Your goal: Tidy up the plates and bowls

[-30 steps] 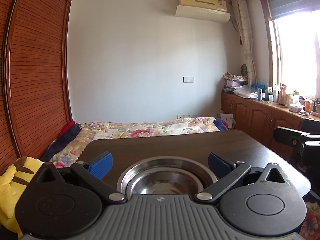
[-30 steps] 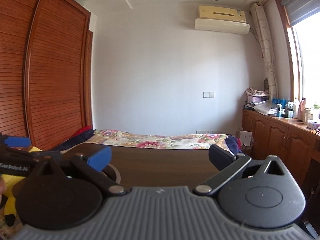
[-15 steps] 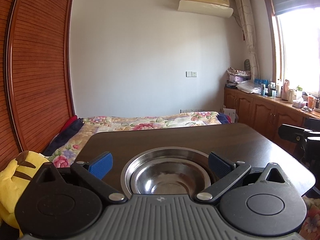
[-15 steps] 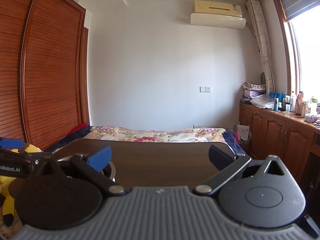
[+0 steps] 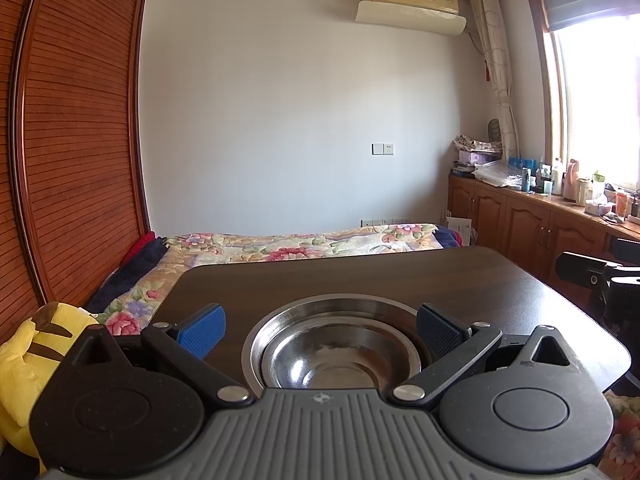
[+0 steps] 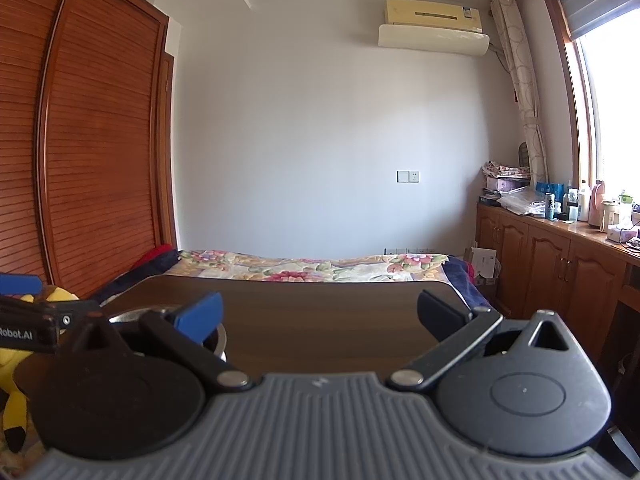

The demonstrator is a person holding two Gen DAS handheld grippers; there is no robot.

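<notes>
A steel bowl [image 5: 340, 356] sits nested in a wider steel plate [image 5: 280, 316] on the dark wooden table [image 5: 360, 276]. My left gripper [image 5: 320, 326] hovers open just behind the bowl, its blue pads on either side of it and apart from the rim. In the right wrist view only an edge of the steel dishes [image 6: 128, 314] shows at the left, partly behind my own left finger. My right gripper [image 6: 320, 312] is open over bare table with nothing between its fingers. The left gripper's body [image 6: 28, 320] shows at the left edge.
A yellow plush toy [image 5: 24, 356] lies off the table's left side. A bed with a floral quilt [image 5: 288, 246] stands beyond the far edge. Wooden cabinets [image 5: 532, 232] with bottles run along the right wall, a slatted wardrobe [image 5: 72, 140] on the left.
Both cameras have tilted down and pulled back a little, so more of the table and the steel bowl shows. The bowl has not moved and both grippers stay open.
</notes>
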